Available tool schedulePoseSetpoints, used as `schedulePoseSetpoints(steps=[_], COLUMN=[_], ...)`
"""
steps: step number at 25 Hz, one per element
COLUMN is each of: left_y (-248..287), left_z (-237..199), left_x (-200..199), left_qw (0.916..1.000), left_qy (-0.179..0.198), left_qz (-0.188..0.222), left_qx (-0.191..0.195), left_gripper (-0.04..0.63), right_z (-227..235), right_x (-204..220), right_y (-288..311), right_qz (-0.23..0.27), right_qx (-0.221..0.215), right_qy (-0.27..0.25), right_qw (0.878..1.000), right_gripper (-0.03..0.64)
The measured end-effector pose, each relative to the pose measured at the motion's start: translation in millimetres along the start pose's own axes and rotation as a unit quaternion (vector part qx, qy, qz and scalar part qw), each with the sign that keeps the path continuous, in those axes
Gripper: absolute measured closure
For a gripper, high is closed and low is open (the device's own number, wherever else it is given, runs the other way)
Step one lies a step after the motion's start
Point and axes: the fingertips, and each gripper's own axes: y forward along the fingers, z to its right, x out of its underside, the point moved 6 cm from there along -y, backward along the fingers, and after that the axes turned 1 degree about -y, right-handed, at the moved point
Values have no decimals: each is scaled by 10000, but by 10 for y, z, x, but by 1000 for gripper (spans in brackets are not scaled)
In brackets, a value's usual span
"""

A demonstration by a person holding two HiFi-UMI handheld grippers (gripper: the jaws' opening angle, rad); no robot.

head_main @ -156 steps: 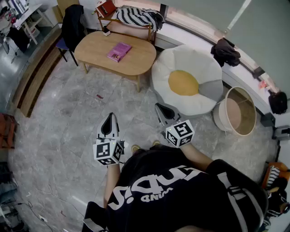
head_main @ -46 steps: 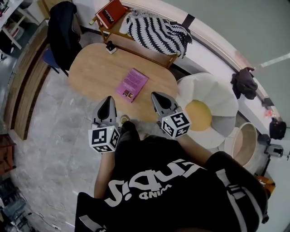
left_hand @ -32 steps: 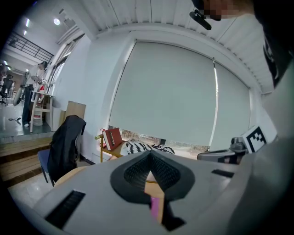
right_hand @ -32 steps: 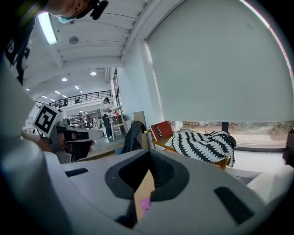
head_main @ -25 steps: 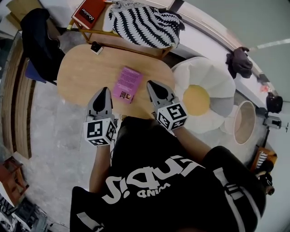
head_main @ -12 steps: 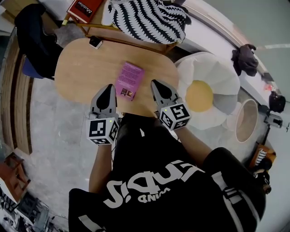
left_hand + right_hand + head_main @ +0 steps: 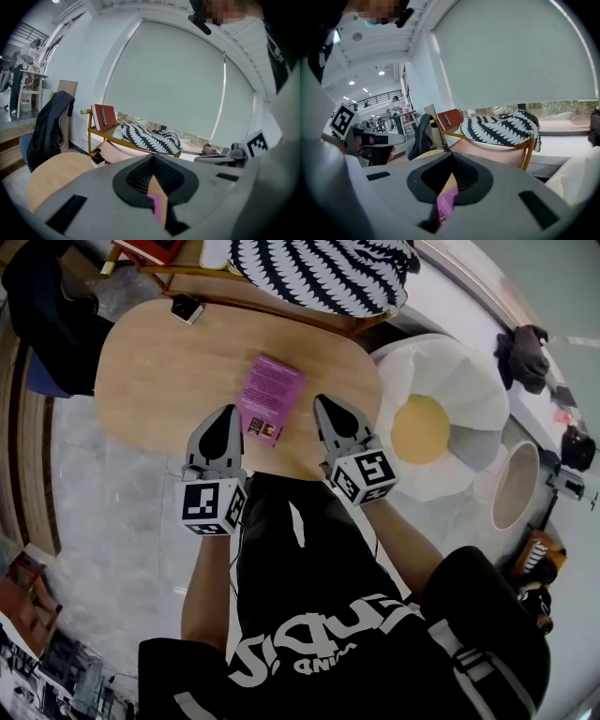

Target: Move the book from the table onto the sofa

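Book (image 7: pixel 270 397): thin pink paperback, flat on the wooden bench (image 7: pixel 159 362), cover up, a bit skewed, its near short edge not far from the bench's near rim. Left claw (image 7: pixel 225 412) & right claw (image 7: pixel 325 401) hang just short of it, one either side of its near end, neither touching. Both have jaws together w/ nothing between them; in both gripper views the pink cover only shows through the notch, beyond the tips. Handling, my guess: light, no strain for one claw, but floppy. Soft cover, few pages, so it'll sag and may fan open if pinched at a corner or at the loose page side. Cover looks smooth, prob. a little slick on the pads. Main snag is it lies flush on the bench w/ no gap to get a jaw under. Best bet: open a claw, press down and drag the book twd the near rim till an edge overhangs, then pinch mid-way along the spine side so the pages stay shut; 2nd claw can steady the opposite edge. Drop-off: unsure if "sofa" means the wood-frame seat w/ striped cushion (image 7: pixel 319 268) past the bench or the egg-shaped floor cushion (image 7: pixel 431 418) on the right.
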Motion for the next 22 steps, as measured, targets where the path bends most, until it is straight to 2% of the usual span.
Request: schedulePoseSetpoints(steps=[5, 15, 22], left_y=[329, 663, 790], left_z=[-218, -454, -545], left_x=[305, 1221, 1471], left_qw=[10000, 9998, 9999], left_qy=[-29, -138, -123], left_qz=[-22, -139, -108], left_qx=[-10, 11, -16], left_gripper=[588, 588, 588], right_z=[175, 389, 370], right_x=[292, 1105, 1378], right_y=[258, 554, 692], right_qz=[-67, -148, -44], right_qx=[-43, 79, 211], right_qy=[4, 210, 456], right_qw=[10000, 9996, 9987], right_gripper=[618, 618, 618])
